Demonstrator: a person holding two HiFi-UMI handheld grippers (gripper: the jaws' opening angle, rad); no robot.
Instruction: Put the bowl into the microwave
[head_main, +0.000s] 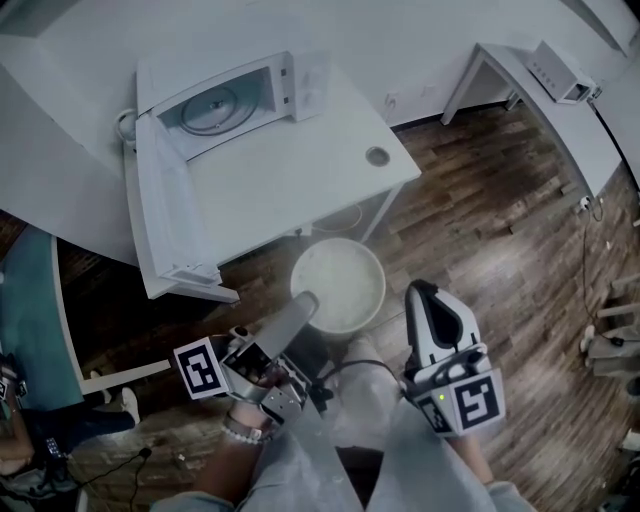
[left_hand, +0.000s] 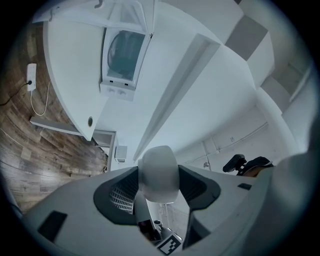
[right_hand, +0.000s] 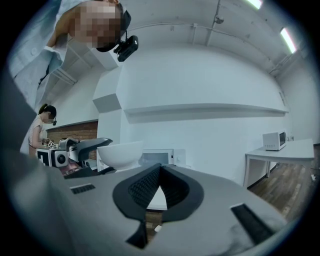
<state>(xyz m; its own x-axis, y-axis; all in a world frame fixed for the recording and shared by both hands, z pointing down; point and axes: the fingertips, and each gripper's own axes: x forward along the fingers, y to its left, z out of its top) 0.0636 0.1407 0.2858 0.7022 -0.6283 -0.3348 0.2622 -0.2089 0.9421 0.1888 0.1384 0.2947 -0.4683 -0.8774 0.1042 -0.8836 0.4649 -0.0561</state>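
Off to the left, at about eleven o'clock from where the person stands, the microwave (head_main: 283, 78) sits on the white counter (head_main: 310, 170). Its door (head_main: 165, 210) is swung wide open, so the glass turntable (head_main: 212, 105) shows inside.

Nearer the middle, the left hand-held gripper (head_main: 303, 308) pinches the rim of the white bowl (head_main: 340, 275) at the bowl's seven o'clock. Its own camera shows the rim filling the gap between the pads. The bowl is upright and up in the air over the wood floor (head_main: 500, 220), just off the counter's near edge and well apart from the microwave (not inside it yet).

At the bowl's three o'clock, just beside it but not touching, is the right hand-held gripper (head_main: 421, 292). Its jaws are pressed together with nothing between them.

Far right, at about one o'clock, a second counter (head_main: 500, 60) carries another small microwave (head_main: 562, 72).
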